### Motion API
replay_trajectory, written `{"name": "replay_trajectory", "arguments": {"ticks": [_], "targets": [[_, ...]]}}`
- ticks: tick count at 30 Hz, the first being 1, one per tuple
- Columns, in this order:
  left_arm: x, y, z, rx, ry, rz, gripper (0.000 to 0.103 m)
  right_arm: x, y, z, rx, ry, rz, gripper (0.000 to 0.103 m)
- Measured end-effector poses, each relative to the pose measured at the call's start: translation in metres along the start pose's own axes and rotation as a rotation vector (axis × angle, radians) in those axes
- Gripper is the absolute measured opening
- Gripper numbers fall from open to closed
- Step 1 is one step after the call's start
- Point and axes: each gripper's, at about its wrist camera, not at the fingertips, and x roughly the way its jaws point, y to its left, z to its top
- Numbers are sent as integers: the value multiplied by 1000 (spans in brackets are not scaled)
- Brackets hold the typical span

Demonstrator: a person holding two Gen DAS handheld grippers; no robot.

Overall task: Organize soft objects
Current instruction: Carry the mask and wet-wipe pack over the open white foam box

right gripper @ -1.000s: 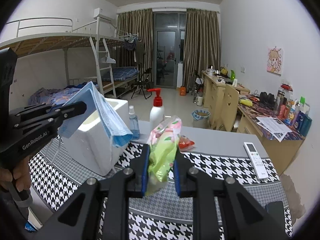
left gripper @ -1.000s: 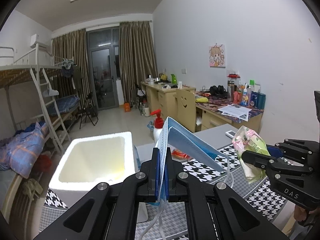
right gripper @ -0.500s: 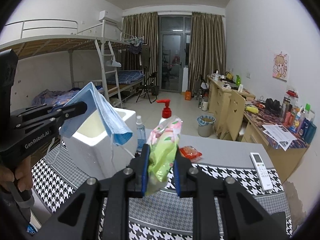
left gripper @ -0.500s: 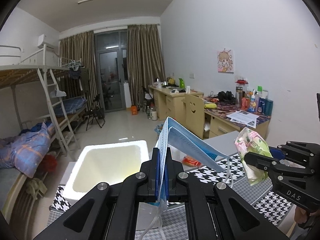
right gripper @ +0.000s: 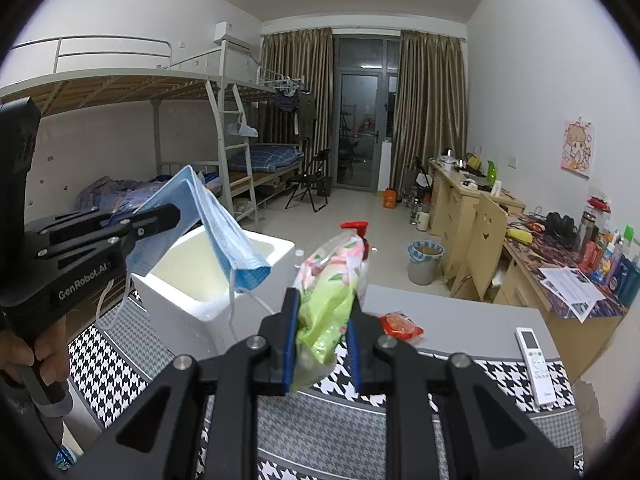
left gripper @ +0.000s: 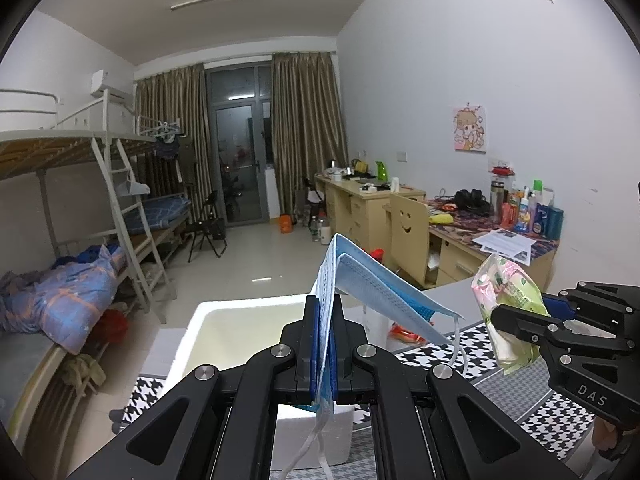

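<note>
Dorm table (right gripper: 460,320): remote (right gripper: 534,364) in R view only; L claw (left gripper: 325,344) grips mask (left gripper: 376,296), R claw (right gripper: 322,332) grips pouch (right gripper: 332,280).

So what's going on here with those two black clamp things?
A person is tidying soft things with a handheld gripper in each hand. The left gripper is shut on a blue face mask, and the right gripper is clamped on a green and pink soft packet. Both hang above the checked table, near an open white foam box.

Dim room lit by a ceiling tube lamp (left gripper: 220,0), sharp focus, fisheye bending, black vignetted corners
</note>
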Motion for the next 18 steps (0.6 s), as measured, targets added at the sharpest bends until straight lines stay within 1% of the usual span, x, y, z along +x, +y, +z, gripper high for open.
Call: {"name": "replay_trajectory", "arguments": {"ticks": [9,18], "targets": [[0,10,7,-7,-15,35,4,9,13,10,-31,-2,33,25],[4,30,8,-33,-20,88,4,20,21,19,-40,-2,65,25]]}}
